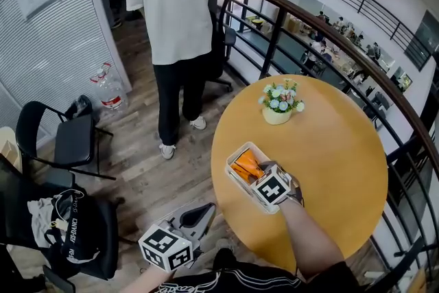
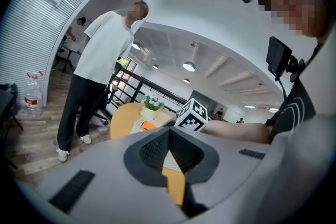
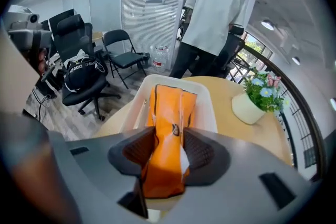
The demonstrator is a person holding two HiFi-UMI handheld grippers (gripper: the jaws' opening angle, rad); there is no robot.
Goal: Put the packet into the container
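Step in hand: lowering the packet (image 3: 169,113) into the container (image 3: 137,107), as I judge it.
Right jaws: my right gripper (image 3: 169,149) is clamped narrowly on the near end of the orange packet, and the pads crease it.
Left jaws: my left gripper (image 2: 169,136) hangs at the lower left of the head view, off the table (image 1: 329,147), with its jaws together and nothing between them.
Packet place: its far end lies inside the white rim at the middle of my right gripper view. I cannot tell whether it touches the floor.
Doing it well: I should keep the packet lined up along the container, sink the near end below the rim, then let go, so it does not hang over the near wall.
Container contents: only the packet shows.
Flower pot (image 1: 278,105): upper middle of the table, well apart, holding small flowers.
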